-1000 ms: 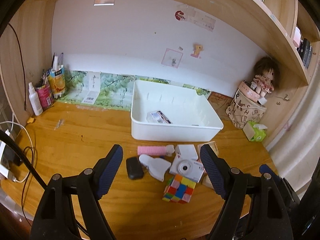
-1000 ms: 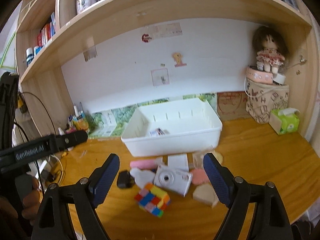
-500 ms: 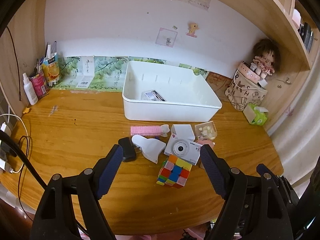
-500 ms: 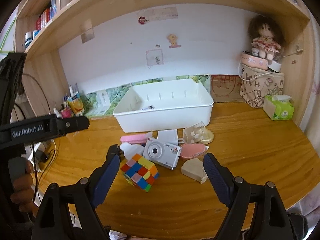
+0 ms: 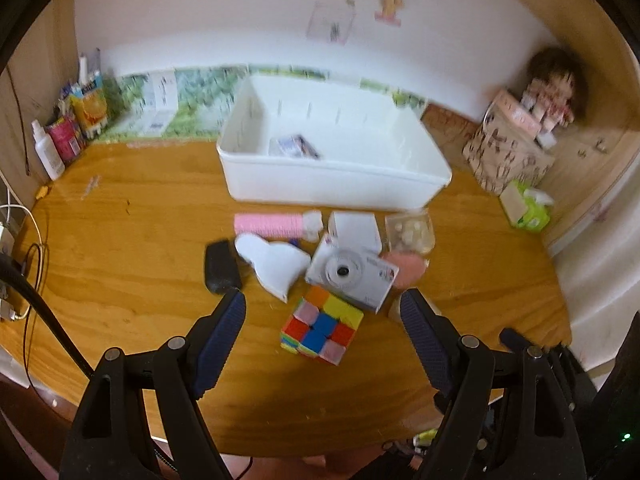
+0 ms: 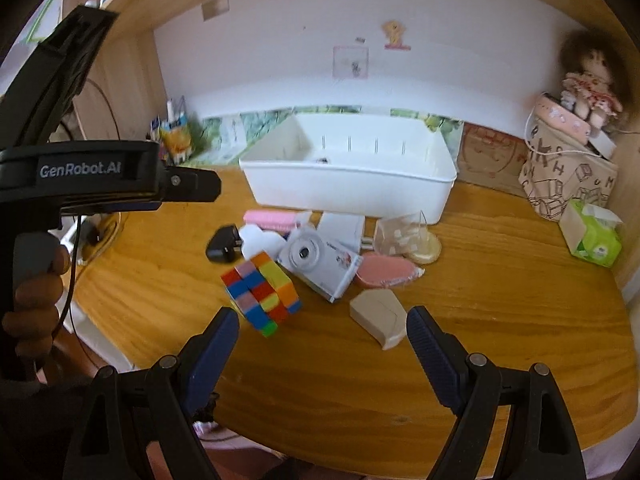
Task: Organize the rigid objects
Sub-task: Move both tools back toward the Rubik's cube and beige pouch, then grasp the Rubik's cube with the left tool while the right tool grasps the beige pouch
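The left hand-held gripper (image 5: 322,312) hovers over the wooden tabletop (image 5: 120,264) with its jaws spread apart and nothing between them; the colourful puzzle cube (image 5: 322,326) lies on the wood just ahead of the gap. The right hand-held gripper (image 6: 322,326) is likewise released and empty, above the tabletop's near edge. From the cube, the white camera (image 5: 352,274) touches it at 1 o'clock, a white cloud-shaped piece (image 5: 274,264) sits at 11 o'clock, and a black adapter (image 5: 220,266) lies at 10 o'clock. The white bin (image 5: 332,184) stands at 12 o'clock, well behind the cluster. In the right wrist view, a beige wedge-shaped block (image 6: 378,314) lies at 4 o'clock from the camera.
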Tool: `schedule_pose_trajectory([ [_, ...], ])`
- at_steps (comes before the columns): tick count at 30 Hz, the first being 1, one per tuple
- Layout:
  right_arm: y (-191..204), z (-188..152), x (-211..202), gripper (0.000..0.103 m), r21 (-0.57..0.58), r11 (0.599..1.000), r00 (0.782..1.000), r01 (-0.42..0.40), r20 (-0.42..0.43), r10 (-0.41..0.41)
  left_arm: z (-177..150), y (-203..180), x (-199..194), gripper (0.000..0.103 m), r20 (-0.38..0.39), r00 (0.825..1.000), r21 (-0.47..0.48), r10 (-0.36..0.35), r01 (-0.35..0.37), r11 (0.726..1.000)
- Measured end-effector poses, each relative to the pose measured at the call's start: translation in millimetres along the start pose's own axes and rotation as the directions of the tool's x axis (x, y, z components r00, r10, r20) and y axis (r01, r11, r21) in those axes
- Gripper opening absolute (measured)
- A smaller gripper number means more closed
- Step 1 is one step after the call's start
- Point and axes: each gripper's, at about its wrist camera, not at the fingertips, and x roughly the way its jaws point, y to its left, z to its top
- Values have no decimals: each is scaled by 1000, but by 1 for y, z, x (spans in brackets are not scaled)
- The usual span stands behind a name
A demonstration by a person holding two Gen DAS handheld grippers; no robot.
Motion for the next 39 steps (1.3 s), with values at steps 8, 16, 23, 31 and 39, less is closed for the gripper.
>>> schedule_pose_trajectory([
  [8,-27,5,21,86,-33,998,996,-53,-68,51,0,-17,41,82,-173,982,-12,82,-85,996],
  [16,-52,10,46,86,-70,993,984,-93,-158,81,-1,-18,79,82,-320,938,-73,136,-167,983],
  [23,-63,15,73,86,-132,980,963,-151,-243,116,2,-19,95,86,-352,920,-127,173,-230,965],
  [31,-70,18,103,86,-167,960,929,-223,-335,158,-4,-13,105,88,-380,902,-187,204,-291,938],
  [39,-66,15,121,86,-181,940,893,-288,-405,196,-10,-1,110,88,-418,887,-245,196,-317,916],
])
